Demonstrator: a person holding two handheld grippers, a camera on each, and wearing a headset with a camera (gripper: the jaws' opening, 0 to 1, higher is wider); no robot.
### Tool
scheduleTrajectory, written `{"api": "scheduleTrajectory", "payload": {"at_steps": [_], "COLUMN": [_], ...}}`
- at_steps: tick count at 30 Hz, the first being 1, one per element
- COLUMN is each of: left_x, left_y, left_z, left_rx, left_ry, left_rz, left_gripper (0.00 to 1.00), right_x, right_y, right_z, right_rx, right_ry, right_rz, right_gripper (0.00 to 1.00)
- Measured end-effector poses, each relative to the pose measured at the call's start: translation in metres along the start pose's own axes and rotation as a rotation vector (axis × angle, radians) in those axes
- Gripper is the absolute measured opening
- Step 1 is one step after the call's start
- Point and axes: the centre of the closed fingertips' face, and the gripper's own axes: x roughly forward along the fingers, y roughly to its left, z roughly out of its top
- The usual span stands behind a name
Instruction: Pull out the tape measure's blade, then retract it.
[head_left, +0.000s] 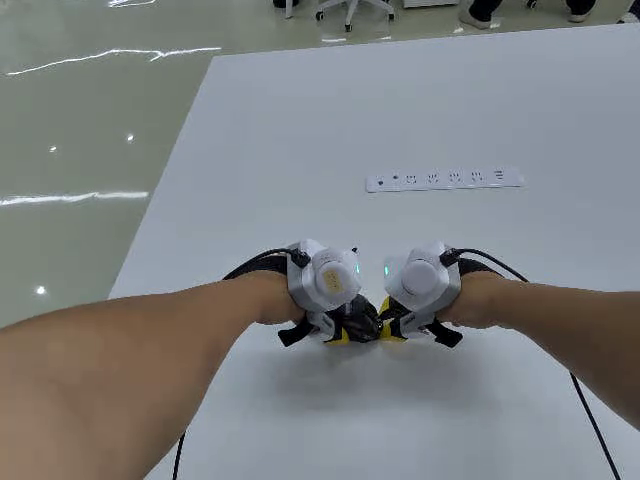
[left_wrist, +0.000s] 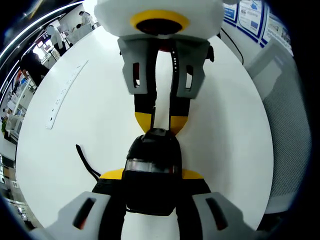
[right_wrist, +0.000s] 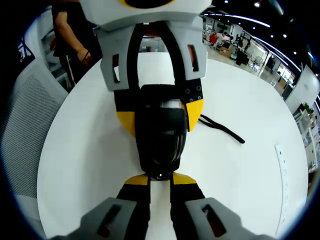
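— White desk (head_left: 300, 130), power strip (head_left: 445, 180) far back. Tape (left_wrist: 152, 160)?
— Sits clamped in left hand-held gripper (left_wrist: 152, 176), near side of desk. Faces right hand-held gripper (right_wrist: 160, 181), jaws nearly together at its front end; cannot tell whether gripping.

Bright overhead light, floor (head_left: 90, 120) glare, fisheye-warped edges.

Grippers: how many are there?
2. The left gripper clamps the tape measure; the right gripper faces it, tips at the tape measure's front end.
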Motion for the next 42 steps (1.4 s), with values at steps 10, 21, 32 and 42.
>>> {"api": "scheduleTrajectory", "payload": {"at_steps": [10,21,32,42], "left_x": [0.0,-0.001,0.001,0.002], "left_y": [0.0,-0.001,0.0,0.001], "left_z": [-0.001,-0.001,0.0,0.0], "left_rx": [-0.007,0.014,0.025,0.012], "left_ry": [0.004,0.0,0.004,-0.003], "left_rz": [0.004,-0.001,-0.005,-0.006], "left_gripper": [0.34,0.34,0.34,0.34], "right_x": [0.0,-0.001,-0.009,-0.015], "right_y": [-0.001,0.0,0.0,0.001], "right_z": [-0.001,-0.003,-0.019,-0.03], "right_rx": [-0.003,-0.016,-0.003,0.002], "right_ry": [0.008,0.031,0.062,0.084], "right_rz": [-0.009,-0.022,-0.007,-0.008], "right_gripper": [0.13,0.11,0.11,0.11]}}
